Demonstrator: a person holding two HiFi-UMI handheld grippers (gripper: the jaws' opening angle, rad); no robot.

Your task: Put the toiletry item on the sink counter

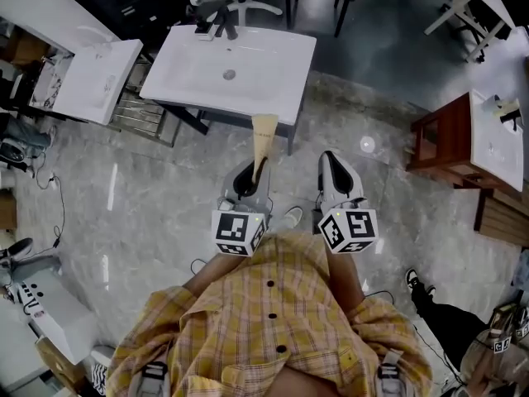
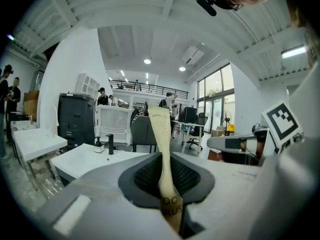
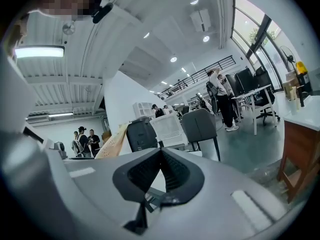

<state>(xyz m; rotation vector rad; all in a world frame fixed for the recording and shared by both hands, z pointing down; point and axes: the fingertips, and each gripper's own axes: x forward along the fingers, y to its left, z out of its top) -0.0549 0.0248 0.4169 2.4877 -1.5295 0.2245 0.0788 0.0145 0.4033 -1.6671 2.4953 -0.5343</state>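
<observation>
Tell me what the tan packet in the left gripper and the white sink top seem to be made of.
Tan packet: probably kraft paper, matte. It is thin, flat, printed and slightly bent.
Sink top: likely glazed ceramic or cast resin. It is smooth and white, with the basin moulded in one piece.

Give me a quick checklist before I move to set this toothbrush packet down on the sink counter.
1. Left tool clamped on the toothbrush packet: ok.
2. Packet upright, sticking out past the jaws: ok.
3. Sink counter ahead, with bare surface around the basin: ok.
4. Left tool over the counter: not ok; it appears short of the near edge.
5. Right tool empty, jaws together, out of the way: ok.
6. Grip firm enough for the move: cannot tell.
</observation>
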